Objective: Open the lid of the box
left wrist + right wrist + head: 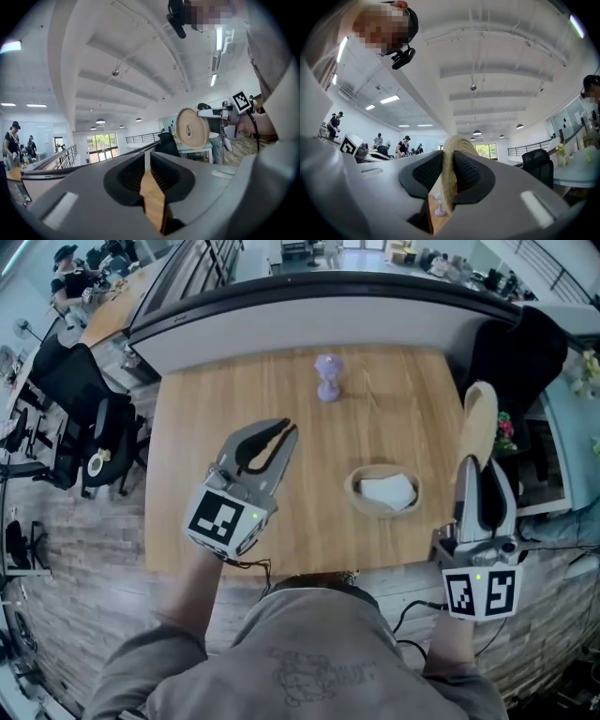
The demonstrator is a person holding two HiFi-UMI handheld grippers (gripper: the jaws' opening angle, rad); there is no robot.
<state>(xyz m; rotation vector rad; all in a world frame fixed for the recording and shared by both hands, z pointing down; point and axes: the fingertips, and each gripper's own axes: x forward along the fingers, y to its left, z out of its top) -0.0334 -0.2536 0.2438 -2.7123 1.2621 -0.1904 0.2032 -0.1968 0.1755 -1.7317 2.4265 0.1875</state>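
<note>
**A:** How far along is this?

**B:** The opening looks done. Nearest, right of the box (352,488), the right gripper (478,474) is clamped on the rim of the lid (480,423), which is held up well clear of the box. Left of the box, the left gripper (281,432) has its jaws together on nothing. The box sits open with something white (386,491) inside.

**A:** How does the lid point?

**B:** It stands on edge, long axis running away from the person, flat face toward the box. At most, setting it down is left.
</note>
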